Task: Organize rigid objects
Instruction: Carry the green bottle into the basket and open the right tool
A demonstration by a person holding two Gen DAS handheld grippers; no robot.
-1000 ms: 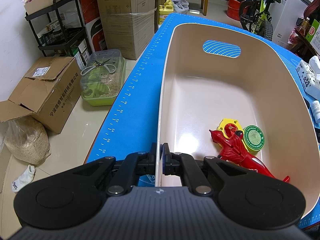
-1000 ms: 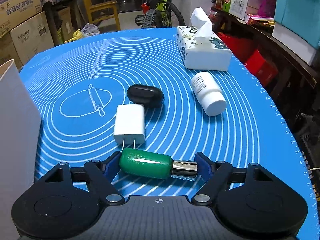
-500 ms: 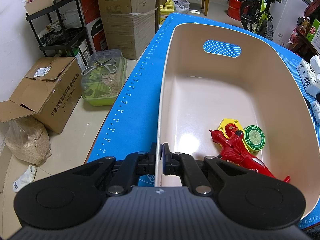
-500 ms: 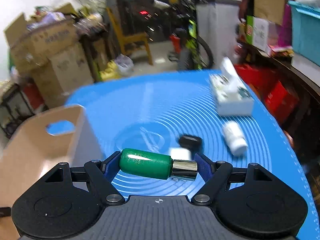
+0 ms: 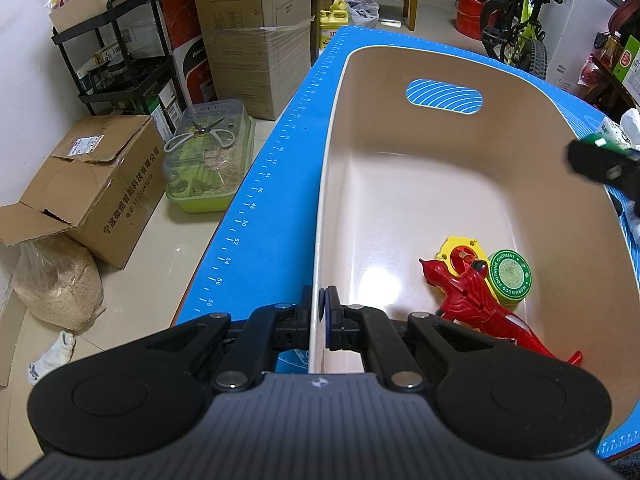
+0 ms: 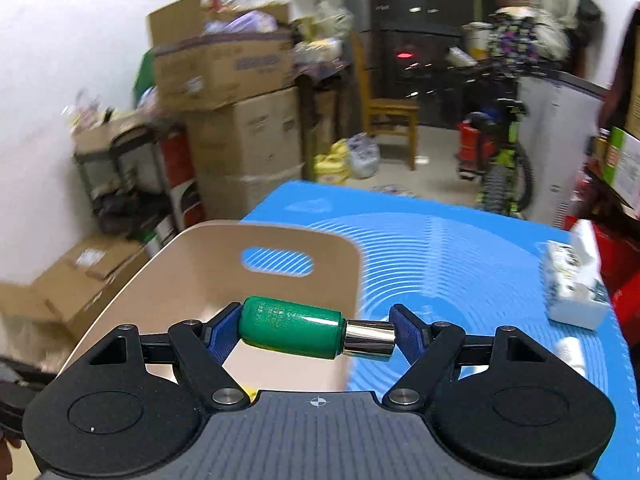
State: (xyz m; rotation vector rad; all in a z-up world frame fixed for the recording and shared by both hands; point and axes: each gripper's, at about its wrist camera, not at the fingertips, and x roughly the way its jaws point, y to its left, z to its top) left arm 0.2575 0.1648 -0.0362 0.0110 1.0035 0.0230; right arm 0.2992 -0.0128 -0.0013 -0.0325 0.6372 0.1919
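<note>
My left gripper (image 5: 319, 312) is shut on the near-left wall of the beige bin (image 5: 400, 92), which stands on the blue mat (image 5: 276, 184). In the bin lie a red toy (image 5: 476, 304), a yellow piece (image 5: 456, 248) and a round green tin (image 5: 510, 278). My right gripper (image 6: 316, 330) is shut on a green bottle with a silver cap (image 6: 292, 332), held crosswise above the bin's right rim (image 6: 356, 280). It shows blurred in the left wrist view (image 5: 604, 164) at the bin's right rim.
A white tissue box (image 6: 572, 284) and a white bottle (image 6: 572, 354) lie on the mat to the right. Left of the table on the floor are cardboard boxes (image 5: 88, 184), a green plastic container (image 5: 208, 160), a sack (image 5: 56, 280) and a black shelf (image 5: 120, 52).
My right gripper has lifted the green bottle off the mat and swung left, over the bin's right rim. The left gripper has stayed clamped on the bin wall.
</note>
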